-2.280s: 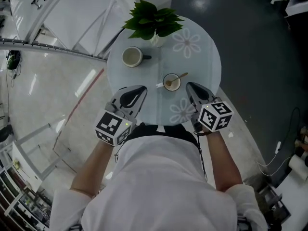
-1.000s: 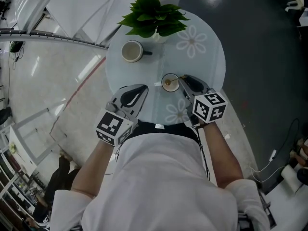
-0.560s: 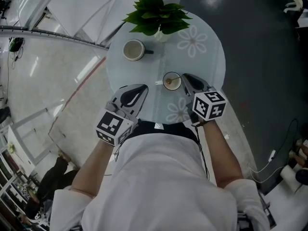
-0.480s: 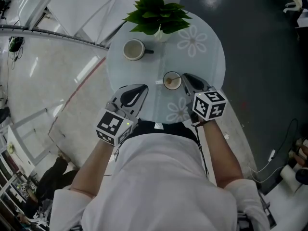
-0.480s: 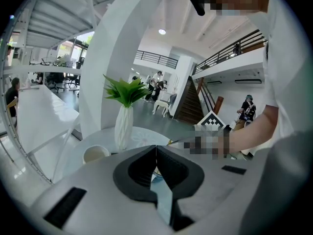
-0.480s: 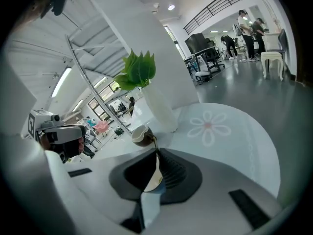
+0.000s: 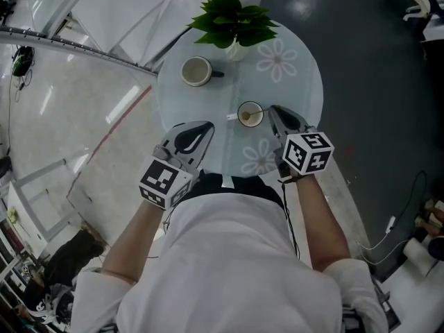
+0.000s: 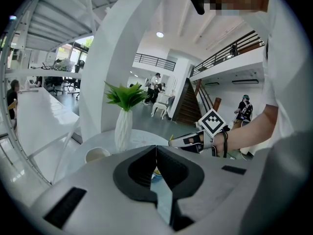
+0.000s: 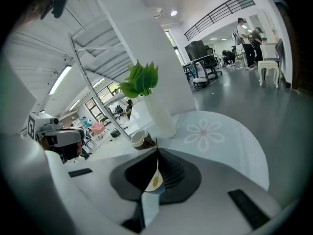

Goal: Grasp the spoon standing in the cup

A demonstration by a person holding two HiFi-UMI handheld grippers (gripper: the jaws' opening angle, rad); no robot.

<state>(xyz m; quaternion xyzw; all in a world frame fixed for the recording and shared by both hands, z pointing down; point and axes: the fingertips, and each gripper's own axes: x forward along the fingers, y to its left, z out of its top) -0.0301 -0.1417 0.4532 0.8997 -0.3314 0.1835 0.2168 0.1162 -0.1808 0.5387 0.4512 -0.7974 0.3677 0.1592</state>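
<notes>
A small white cup (image 7: 250,114) stands near the middle of the round glass table (image 7: 295,82), and a gold spoon (image 7: 247,116) stands in it. My right gripper (image 7: 272,109) has its tips against the cup's right side, where the spoon's handle leans. In the right gripper view its tips (image 9: 157,152) meet on the thin handle, and the spoon's bowl (image 9: 155,180) and the cup show through the hollow between the jaws. My left gripper (image 7: 207,126) rests at the table's near left edge, shut and with nothing in it (image 8: 156,148).
A white mug (image 7: 196,71) with a dark handle stands at the table's back left. A leafy plant (image 7: 232,21) in a white vase (image 8: 123,131) stands at the back edge. The person's body is close behind both grippers.
My right gripper has moved from the table's near edge up to the cup's right side, and its tips now cover the spoon's handle. The left gripper has stayed put.
</notes>
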